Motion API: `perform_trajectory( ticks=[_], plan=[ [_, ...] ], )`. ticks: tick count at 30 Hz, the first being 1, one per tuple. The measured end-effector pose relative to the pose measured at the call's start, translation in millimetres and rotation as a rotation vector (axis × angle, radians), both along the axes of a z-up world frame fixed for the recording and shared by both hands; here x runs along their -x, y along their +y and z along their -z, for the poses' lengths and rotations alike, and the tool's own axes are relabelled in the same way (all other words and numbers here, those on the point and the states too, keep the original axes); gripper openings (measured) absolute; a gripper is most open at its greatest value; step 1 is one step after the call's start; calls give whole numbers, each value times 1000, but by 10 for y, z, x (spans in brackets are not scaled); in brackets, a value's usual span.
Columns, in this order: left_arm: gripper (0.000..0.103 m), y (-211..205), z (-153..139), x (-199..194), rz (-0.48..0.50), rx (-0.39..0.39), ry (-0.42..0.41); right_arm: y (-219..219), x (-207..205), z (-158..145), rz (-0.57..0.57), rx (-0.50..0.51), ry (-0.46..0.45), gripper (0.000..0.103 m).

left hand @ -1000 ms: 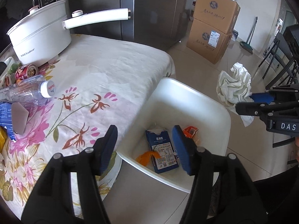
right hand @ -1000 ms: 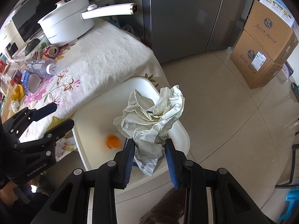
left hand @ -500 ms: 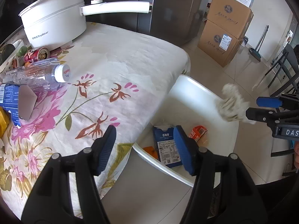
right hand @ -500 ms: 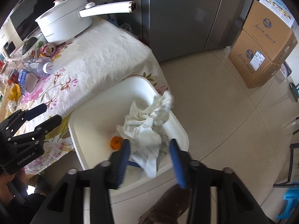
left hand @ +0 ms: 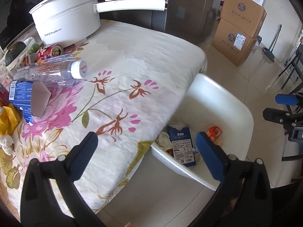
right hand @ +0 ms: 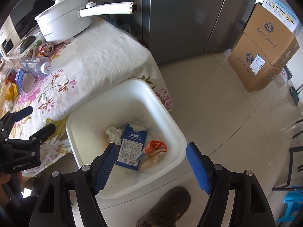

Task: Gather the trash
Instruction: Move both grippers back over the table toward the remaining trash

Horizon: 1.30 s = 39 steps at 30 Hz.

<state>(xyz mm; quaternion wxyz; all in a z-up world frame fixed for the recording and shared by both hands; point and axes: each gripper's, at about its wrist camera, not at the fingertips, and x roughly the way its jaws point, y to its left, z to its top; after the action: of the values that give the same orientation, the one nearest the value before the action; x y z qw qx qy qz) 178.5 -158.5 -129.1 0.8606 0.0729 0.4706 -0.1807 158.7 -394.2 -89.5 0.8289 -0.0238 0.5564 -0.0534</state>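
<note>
1. Below the right gripper (right hand: 150,165), inside the white bin (right hand: 170,121), lay the crumpled paper (right hand: 114,133), on the bin floor and well apart from the jaws. The jaws were opening and nothing was between them.
2. Beside the paper, touching it, lay a blue carton (right hand: 131,147). Its long axis ran from the torn top at the far side of the bin toward the gripper. An orange wrapper (right hand: 155,146) lay against the carton's other side.
3. The left gripper (left hand: 146,154) hung over the edge of the bench (left hand: 144,53), where the flowered cloth met the bin rim. Its jaws were also opening, very wide, with nothing held.
4. On the bench, at the far left, lay more trash: a clear plastic bottle (left hand: 53,71) on its side, with the white cap pointing to the bench's middle; a second blue carton (left hand: 24,98) just in front of it; a red can (left hand: 50,52) on its side; and a yellow wrapper (left hand: 7,118).
5. A white pot (left hand: 68,24) with a long handle stood at the back of the bench. Nothing stood between the left gripper and the bottle, only bare cloth.
6. Two cardboard boxes (right hand: 265,47), stacked, stood on the floor, well apart from the bin.
</note>
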Motion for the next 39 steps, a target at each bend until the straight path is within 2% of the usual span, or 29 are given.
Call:
perform_trajectory(
  ticks=[4, 9, 13, 15, 17, 18, 25, 31, 39],
  plan=[
    [103, 83, -14, -10, -14, 17, 8, 10, -9, -6, 2, 1, -2, 80],
    [103, 165, -26, 2, -28, -1, 9, 48, -32, -16, 1, 8, -4, 83],
    [103, 284, -77, 10, -48, -2, 2, 38, -88, -25, 47, -52, 4, 87],
    [103, 366, -99, 12, -64, -3, 0, 43, -124, -23, 64, -74, 13, 92],
    [103, 451, -118, 24, -80, -10, 1, 90, -168, -32, 74, -71, 15, 103],
    [103, 499, -127, 32, -86, -14, 1, 121, -182, -42, 70, -66, 8, 103],
    [103, 933, -235, 91, -128, -16, -8, 580, -317, -83, -26, 42, -27, 103],
    [103, 1414, -256, 139, -205, -28, 7, 1056, -395, -71, -111, 43, -21, 103],
    [103, 2185, -309, 199, -368, 64, 3, 1599, -496, -114, -174, 37, -48, 103]
  ],
)
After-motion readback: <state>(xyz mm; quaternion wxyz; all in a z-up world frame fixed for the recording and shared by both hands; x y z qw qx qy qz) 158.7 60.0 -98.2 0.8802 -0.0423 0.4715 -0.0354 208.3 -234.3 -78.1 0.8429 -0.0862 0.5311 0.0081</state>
